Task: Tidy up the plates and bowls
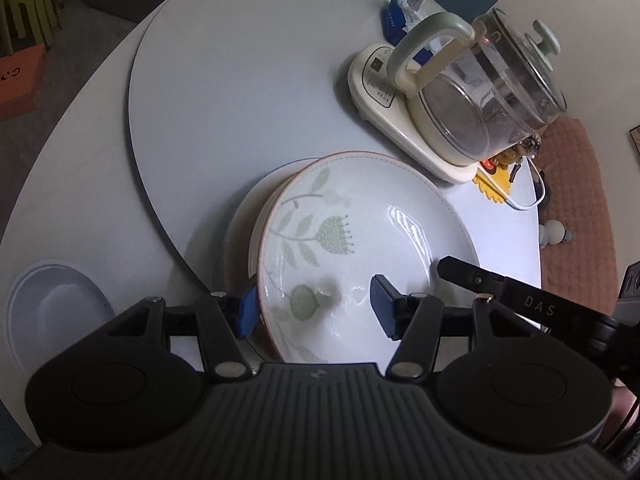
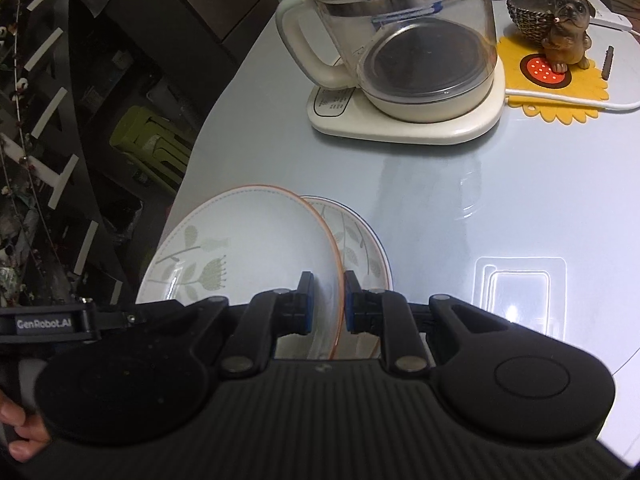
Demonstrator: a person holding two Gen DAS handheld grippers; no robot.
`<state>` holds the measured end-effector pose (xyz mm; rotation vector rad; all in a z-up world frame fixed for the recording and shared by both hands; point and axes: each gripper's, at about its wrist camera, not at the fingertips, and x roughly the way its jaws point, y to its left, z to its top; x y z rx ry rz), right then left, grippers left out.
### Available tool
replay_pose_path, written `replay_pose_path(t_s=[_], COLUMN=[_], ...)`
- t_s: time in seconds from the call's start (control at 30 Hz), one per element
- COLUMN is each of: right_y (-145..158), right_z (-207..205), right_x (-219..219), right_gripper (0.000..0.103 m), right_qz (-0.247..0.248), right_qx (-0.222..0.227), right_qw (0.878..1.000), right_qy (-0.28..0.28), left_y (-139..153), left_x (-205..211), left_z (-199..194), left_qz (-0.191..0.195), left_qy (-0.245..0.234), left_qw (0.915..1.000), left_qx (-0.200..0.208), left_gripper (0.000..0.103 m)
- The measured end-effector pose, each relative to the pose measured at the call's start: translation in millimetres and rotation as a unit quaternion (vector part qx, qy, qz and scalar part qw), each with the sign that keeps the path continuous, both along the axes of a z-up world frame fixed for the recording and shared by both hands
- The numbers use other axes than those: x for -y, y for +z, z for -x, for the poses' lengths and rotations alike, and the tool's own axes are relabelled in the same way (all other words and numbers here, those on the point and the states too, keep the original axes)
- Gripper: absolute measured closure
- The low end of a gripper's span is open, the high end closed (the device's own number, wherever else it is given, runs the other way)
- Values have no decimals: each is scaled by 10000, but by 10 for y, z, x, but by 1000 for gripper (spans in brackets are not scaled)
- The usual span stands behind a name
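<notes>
A: What is the right gripper point(image 2: 327, 300) doing?

B: Its jaws are nearly closed, pinching the orange-rimmed plate point(image 2: 248, 240) by the edge. The plate is tilting, hanging over a blue-rimmed plate point(image 2: 360, 240) that is lying on the table point(image 2: 460, 168) just toward two o'clock of it.

A: And the left gripper point(image 1: 316, 308)?

B: It is standing about half open, straddling the same plate's point(image 1: 360, 220) rim: one blue pad point(image 1: 248, 308) is sitting outside the edge, the other over the leaf pattern inside. Whether the pads are pressing on the plate, I cannot tell.

A: What else is lying around?

B: In the left wrist view a glass kettle point(image 1: 480, 92) on its cream base is standing at one o'clock of the plate, and a white bowl point(image 1: 52, 308) is sitting at eight o'clock. In the right wrist view a dog figurine point(image 2: 564, 28) is resting on a yellow mat point(image 2: 560, 92) at one o'clock, beside the kettle.
</notes>
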<state>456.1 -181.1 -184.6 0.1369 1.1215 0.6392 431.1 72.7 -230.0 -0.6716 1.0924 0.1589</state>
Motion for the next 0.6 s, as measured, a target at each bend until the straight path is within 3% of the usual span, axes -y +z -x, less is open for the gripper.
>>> replay_pose_path(t_s=[0.2, 0.6], right_y=[-130, -222], right_z=[-54, -108], right_x=[-70, -154], right_gripper=[85, 85], right_qz=[212, 464], right_qx=[-37, 60], right_qw=[9997, 9988], right_qy=[-106, -151], left_y=[-183, -274], left_x=[-24, 19], left_z=[-79, -243], left_qz=[113, 9], left_qy=[-113, -328], left_qw=[9998, 9989], left_qx=[-145, -346], left_gripper=[40, 40])
